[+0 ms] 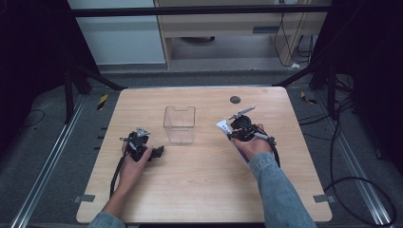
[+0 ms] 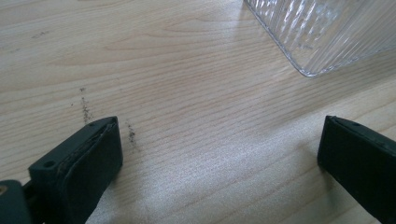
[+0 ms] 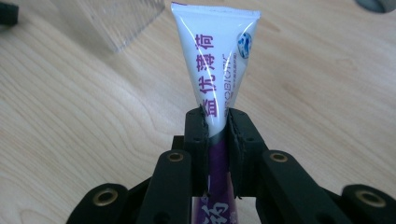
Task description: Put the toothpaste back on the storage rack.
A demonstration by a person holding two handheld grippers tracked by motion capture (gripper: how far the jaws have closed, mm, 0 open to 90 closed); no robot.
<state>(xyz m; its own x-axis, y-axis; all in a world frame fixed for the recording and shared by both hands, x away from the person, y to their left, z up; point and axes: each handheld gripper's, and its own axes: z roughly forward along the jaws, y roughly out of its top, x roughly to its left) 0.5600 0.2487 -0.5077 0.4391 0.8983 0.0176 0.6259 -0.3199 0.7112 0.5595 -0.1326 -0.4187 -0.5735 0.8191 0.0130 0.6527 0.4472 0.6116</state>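
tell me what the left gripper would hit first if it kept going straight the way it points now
Most likely the clear plastic container. The open left gripper has bare table between its fingers, and the container's corner sits just ahead, to one side, so it might only clip it.

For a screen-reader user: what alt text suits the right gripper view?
The right hand-held gripper clamps a white and purple squeeze tube with purple lettering between its black jaws, above a light wooden table. A clear ribbed plastic container stands at the upper left.

Overhead camera faces forward-down; both gripper cameras, close to the tabletop [image 1: 199, 161], share the clear box [image 1: 179, 124].
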